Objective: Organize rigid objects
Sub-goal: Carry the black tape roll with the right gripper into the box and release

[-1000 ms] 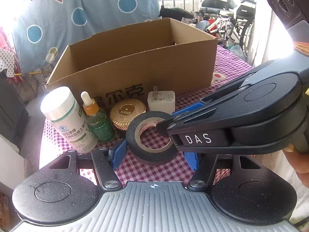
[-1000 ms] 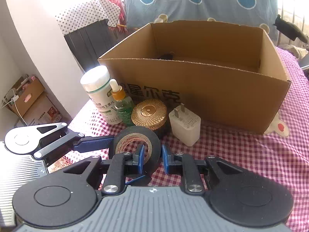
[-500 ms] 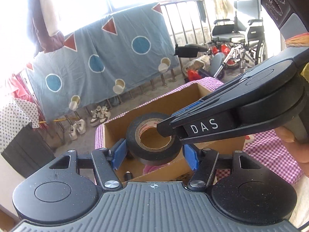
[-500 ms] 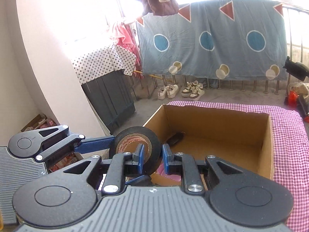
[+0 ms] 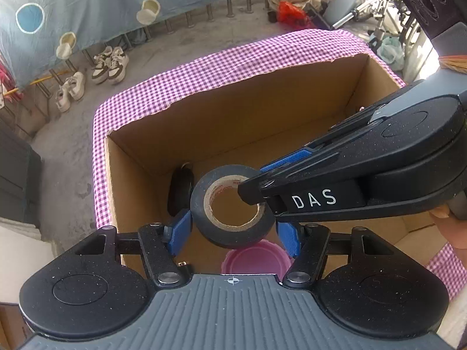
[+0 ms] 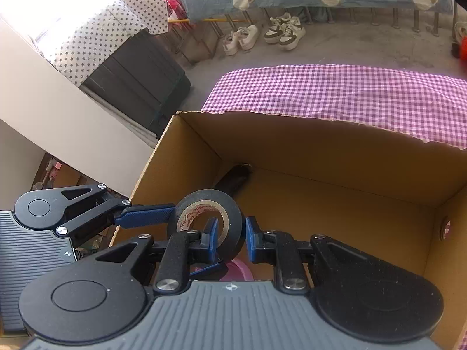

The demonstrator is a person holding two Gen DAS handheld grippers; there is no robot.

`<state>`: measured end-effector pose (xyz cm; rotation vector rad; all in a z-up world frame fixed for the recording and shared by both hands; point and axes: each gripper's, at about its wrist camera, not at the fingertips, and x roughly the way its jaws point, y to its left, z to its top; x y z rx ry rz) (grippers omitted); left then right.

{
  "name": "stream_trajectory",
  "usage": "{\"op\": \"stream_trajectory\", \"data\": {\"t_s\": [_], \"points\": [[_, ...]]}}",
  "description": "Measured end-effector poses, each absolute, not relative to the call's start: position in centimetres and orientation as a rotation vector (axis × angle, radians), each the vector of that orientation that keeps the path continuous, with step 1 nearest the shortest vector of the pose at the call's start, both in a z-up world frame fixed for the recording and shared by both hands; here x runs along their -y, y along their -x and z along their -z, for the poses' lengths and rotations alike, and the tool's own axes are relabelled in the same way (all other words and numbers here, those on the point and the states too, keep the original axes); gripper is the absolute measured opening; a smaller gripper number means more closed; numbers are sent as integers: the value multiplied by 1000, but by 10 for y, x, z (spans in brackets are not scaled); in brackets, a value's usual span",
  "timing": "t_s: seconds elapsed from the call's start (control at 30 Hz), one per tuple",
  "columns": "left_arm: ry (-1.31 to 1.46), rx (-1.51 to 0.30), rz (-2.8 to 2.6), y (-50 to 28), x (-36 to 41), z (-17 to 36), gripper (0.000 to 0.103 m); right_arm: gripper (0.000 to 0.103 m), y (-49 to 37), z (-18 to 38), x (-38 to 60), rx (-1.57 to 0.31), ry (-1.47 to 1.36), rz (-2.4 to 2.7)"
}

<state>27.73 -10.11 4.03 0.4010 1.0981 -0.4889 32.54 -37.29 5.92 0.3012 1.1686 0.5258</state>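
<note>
Pinching the tape roll (image 5: 233, 207) from both sides, the left gripper (image 5: 233, 232) is clamped across its outer rim, while the right gripper (image 6: 230, 240) is closed on the roll's wall, one finger poked through the hole. So the roll is held dead centre, at 12 o'clock of both. Its hole axis is aimed back toward the left camera, slightly tilted. It's hung over the open cardboard box (image 5: 137, 157), with a pink lid (image 5: 255, 258) seen underneath at 6 o'clock and a dark object (image 5: 180, 188) at 10 o'clock.

Home balcony: sneakers (image 6: 264, 35) by railing, hung bedsheet (image 5: 87, 8), gingham-clothed table (image 6: 350, 90), parked wheelchair (image 5: 359, 8)
</note>
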Motion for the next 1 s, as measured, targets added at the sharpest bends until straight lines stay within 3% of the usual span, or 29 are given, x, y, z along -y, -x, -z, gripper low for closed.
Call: {"op": "stream_trajectory", "data": {"t_s": [0.2, 0.4, 0.8, 1.0], "points": [[-364, -1220, 469, -305, 101, -13, 63, 21, -354, -20, 369, -1257, -316, -508], [-395, -1192, 470, -304, 105, -15, 66, 21, -366, -7, 365, -1267, -287, -472], [-431, -1131, 444, -282, 114, -31, 67, 22, -350, -29, 379, -1214, -294, -435], [-346, -1090, 426, -274, 95, -67, 67, 23, -342, -42, 381, -1203, -283, -426]]}}
